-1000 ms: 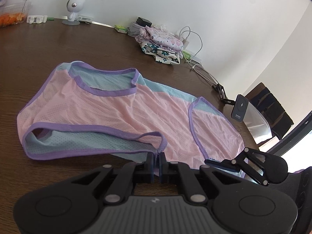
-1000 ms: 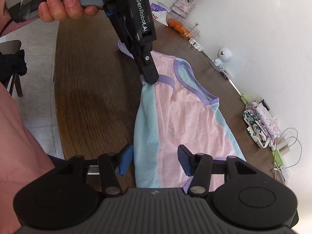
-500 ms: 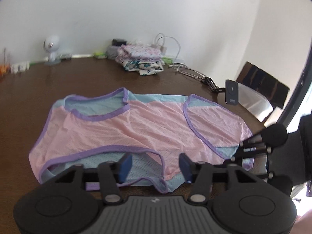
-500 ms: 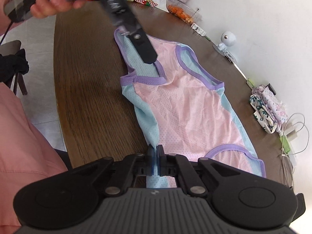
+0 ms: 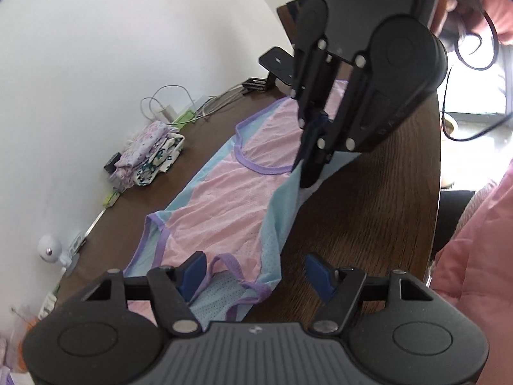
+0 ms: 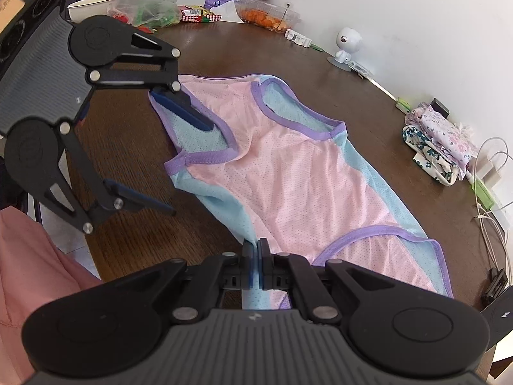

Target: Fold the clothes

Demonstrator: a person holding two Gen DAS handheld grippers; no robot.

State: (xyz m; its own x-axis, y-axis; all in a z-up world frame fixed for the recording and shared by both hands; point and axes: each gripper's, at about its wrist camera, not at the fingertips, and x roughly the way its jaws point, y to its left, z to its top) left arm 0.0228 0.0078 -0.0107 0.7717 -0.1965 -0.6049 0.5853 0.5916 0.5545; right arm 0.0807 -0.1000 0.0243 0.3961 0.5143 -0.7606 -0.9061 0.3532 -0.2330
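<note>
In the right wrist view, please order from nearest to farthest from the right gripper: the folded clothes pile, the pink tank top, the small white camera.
1. pink tank top, pinched in the right gripper jaws.
2. folded clothes pile, right side, near the wall.
3. small white camera, far edge, upper right.

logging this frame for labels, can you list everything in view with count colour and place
pink mesh tank top with blue sides and purple trim: 1, spread flat mid-table
dark brown wooden table: 1, under everything
folded floral clothes pile: 1 stack, white, lilac and teal, by the wall
small white round camera: 1, far edge by the wall
clear tub of orange food: 1, far end
white charger and cables: cluster, beside the pile
left gripper: black with blue fingers, open over the shoulder strap
right gripper: black, shut on the top's blue hem edge
</note>
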